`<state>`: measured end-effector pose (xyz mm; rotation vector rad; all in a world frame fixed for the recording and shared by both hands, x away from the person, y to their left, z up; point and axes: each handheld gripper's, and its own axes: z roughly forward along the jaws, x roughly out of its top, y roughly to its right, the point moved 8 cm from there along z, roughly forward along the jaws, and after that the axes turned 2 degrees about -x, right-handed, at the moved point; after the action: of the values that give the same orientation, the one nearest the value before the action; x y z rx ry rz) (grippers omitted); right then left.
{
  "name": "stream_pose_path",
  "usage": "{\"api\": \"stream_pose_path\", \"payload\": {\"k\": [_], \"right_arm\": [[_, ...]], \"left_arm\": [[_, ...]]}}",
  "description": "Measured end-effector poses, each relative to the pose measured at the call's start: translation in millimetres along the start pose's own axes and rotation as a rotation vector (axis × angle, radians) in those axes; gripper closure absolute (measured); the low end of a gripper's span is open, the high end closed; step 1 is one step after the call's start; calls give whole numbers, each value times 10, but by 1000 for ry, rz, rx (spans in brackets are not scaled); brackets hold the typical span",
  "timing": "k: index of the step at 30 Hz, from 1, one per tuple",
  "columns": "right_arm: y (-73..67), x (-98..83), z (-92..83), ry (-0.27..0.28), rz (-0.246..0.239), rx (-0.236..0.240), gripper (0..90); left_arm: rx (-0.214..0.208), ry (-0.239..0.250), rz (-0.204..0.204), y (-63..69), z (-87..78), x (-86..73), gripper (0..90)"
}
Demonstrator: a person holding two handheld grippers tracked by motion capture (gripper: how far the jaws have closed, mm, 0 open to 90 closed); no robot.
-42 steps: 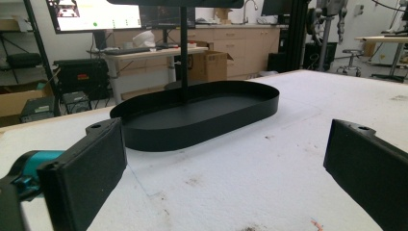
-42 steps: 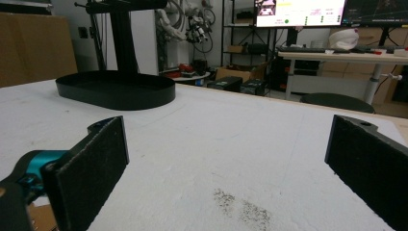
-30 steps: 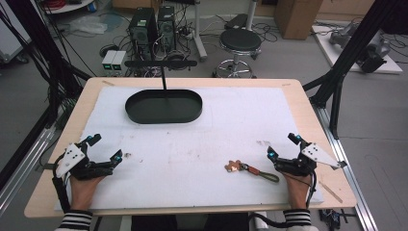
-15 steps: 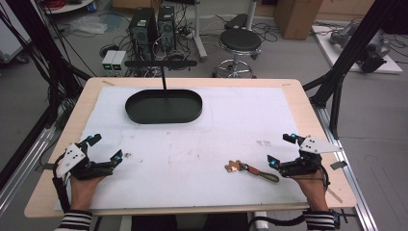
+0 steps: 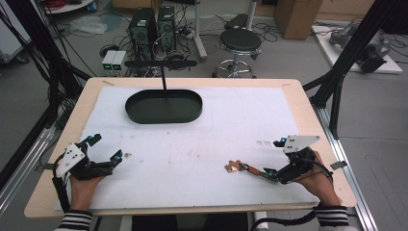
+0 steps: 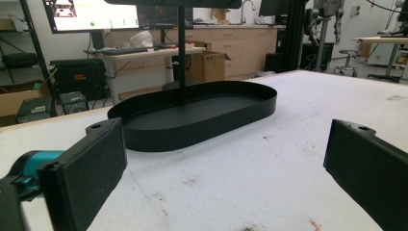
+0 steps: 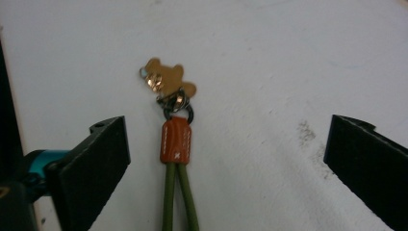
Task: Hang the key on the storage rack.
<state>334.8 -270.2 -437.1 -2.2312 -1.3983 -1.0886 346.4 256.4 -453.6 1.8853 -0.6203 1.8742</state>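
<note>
High view first, nearest edge: two hands in striped sleeves come in at the bottom of the counter point(image 5: 298, 96), which is covered by a white sheet. At the near left, the left gripper point(image 5: 106, 150) rests low on the sheet with its jaws spread wide and nothing between them; a small speck lies just beside its far tip. At the near right, the right gripper point(image 5: 275, 158) is also low over the sheet, jaws wide apart and holding nothing.

Just left of the right gripper lies the keychain point(image 5: 248, 169), flat on the sheet: an olive-green cord loop, an orange leather tab, a dark ring, and a small gold bear charm point(image 5: 233, 166) at its left end. In the right gripper view the cord point(image 7: 179, 197) runs up between the two open jaws, the orange tab point(image 7: 176, 140) sits just beyond them, and the charm lies farther on; neither jaw touches the keychain.

Farther back, left of centre, a black oval tray point(image 5: 163, 107) sits on the sheet with a thin black post rising from behind it. The left gripper view looks across the sheet at this tray point(image 6: 202, 113), well apart from its jaws.
</note>
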Motion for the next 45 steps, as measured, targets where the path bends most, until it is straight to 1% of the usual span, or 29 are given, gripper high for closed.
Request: {"api": "stream_pose_path", "payload": {"k": [1,2,3,4,5,6,7,8,11,12,14,16,18,19,20,21,22,23,25,27,29,31,33,34,37,38,39,42,45], "right_arm": [[0,0,0,0,0,0,34],[-19,-22,40,-49,-31,20,38],[-19,-22,40,-49,-31,20,38],[-33,-32,55,-73,-42,28,38],[-56,-41,91,-111,-61,40,39],[-56,-41,91,-111,-61,40,39],[-68,-48,105,-132,-69,48,41],[-87,-64,131,-172,-83,60,44],[-109,-89,159,-227,-101,69,53],[-109,-89,159,-227,-101,69,53],[-106,-96,176,-250,-115,74,62],[-115,-102,179,-258,-110,82,69],[-120,-117,193,-284,-125,97,71],[-127,-124,196,-292,-128,105,95],[-133,-133,194,-306,-138,117,146],[-133,-133,194,-306,-138,117,146],[-154,-149,200,-319,-145,141,157],[-155,-159,205,-328,-148,145,162],[-154,-179,215,-346,-148,146,176],[-151,-197,218,-362,-150,157,241],[-152,-205,217,-369,-153,160,255],[-152,-223,217,-392,-156,165,314],[-153,-231,219,-400,-161,164,332],[-160,-247,221,-417,-160,173,372],[-165,-262,229,-433,-165,176,389],[-170,-277,235,-449,-168,178,421],[-170,-277,235,-449,-168,178,421],[-170,-300,242,-471,-175,174,472],[-174,-305,241,-474,-168,181,495]], "left_arm": [[0,0,0,0,0,0,17],[0,0,0,0,0,0,17],[0,0,-1,-1,0,0,17],[0,-1,0,-1,0,0,17],[0,0,-1,-1,0,0,17],[1,0,-1,-2,-1,0,17],[-1,-1,-1,-1,-1,-1,17],[0,0,-1,-1,0,0,17],[-2,0,-2,-3,0,0,17],[-2,0,-2,-3,0,0,17],[-2,0,-2,-3,0,0,17],[-2,0,-2,-3,0,0,17],[-1,0,-2,-4,-1,0,17],[-2,0,-3,-4,0,0,17],[0,0,-5,-5,-1,0,17],[-2,-3,-5,-5,-3,-2,17],[1,1,-5,-6,0,0,17],[1,1,-5,-5,0,0,17],[1,1,-5,-5,0,0,17],[0,0,-3,-5,0,0,17],[2,0,-5,-7,0,0,17],[1,0,-5,-8,0,-1,17],[2,0,-6,-8,0,-1,17],[1,0,-6,-8,0,-1,17],[2,0,-6,-7,1,-1,17],[2,0,-6,-7,1,-1,17],[2,0,-5,-7,0,-1,17],[1,-1,-6,-8,0,-1,17],[2,0,-5,-7,1,-1,17]]}}
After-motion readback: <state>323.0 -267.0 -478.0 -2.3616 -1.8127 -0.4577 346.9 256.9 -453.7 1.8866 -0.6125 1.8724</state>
